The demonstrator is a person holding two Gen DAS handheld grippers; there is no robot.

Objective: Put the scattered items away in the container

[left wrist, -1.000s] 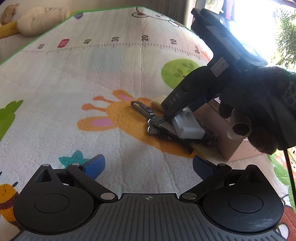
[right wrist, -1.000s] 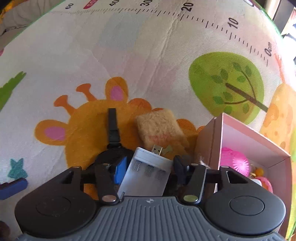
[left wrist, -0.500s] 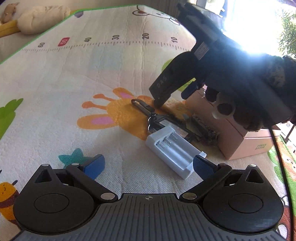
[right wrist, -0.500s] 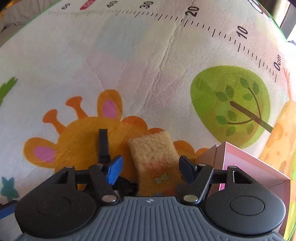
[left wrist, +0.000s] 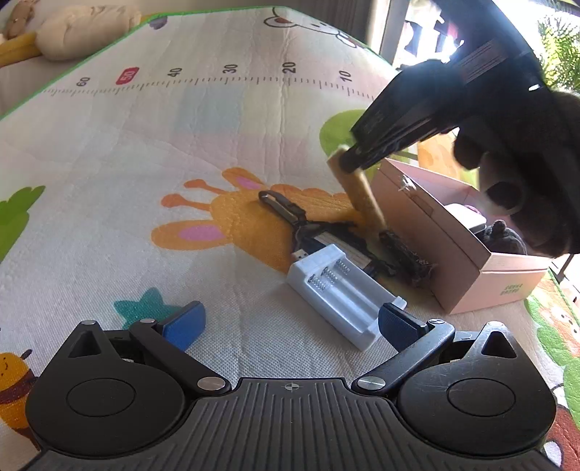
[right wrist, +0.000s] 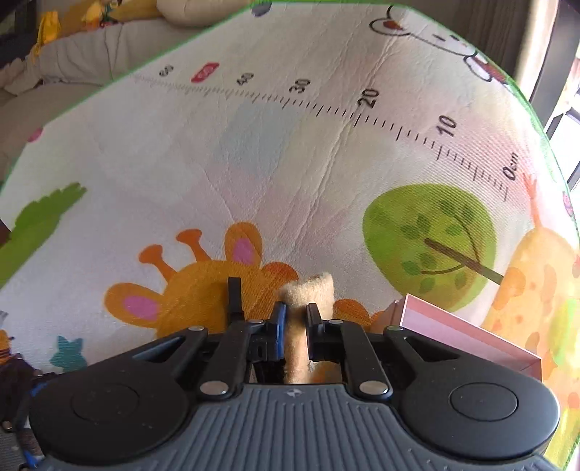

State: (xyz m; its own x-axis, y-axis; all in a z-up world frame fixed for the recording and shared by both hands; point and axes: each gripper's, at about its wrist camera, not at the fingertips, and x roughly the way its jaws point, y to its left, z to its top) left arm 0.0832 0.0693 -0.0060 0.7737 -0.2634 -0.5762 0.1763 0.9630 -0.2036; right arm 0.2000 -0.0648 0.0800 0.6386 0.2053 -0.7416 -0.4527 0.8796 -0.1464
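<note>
My right gripper (right wrist: 294,326) is shut on a tan felt pouch (right wrist: 311,290), lifted off the mat; in the left wrist view the pouch (left wrist: 360,195) hangs from that gripper (left wrist: 348,159) beside the pink box (left wrist: 453,253). The box (right wrist: 467,337) is open and holds several small items. A white battery holder (left wrist: 340,290) lies on the mat in front of my left gripper (left wrist: 290,322), which is open and empty. A black clip with lanyard (left wrist: 286,213) and a dark tangled item (left wrist: 409,257) lie between the holder and the box.
A cartoon play mat (left wrist: 181,145) with a printed ruler covers the surface. Soft toys (left wrist: 72,25) lie beyond the mat's far left edge. A window and a plant (left wrist: 562,47) are at the far right.
The right gripper dropped the white battery holder onto the mat, moved to the tan pouch, closed on it and lifted it up. The left gripper stayed put.
</note>
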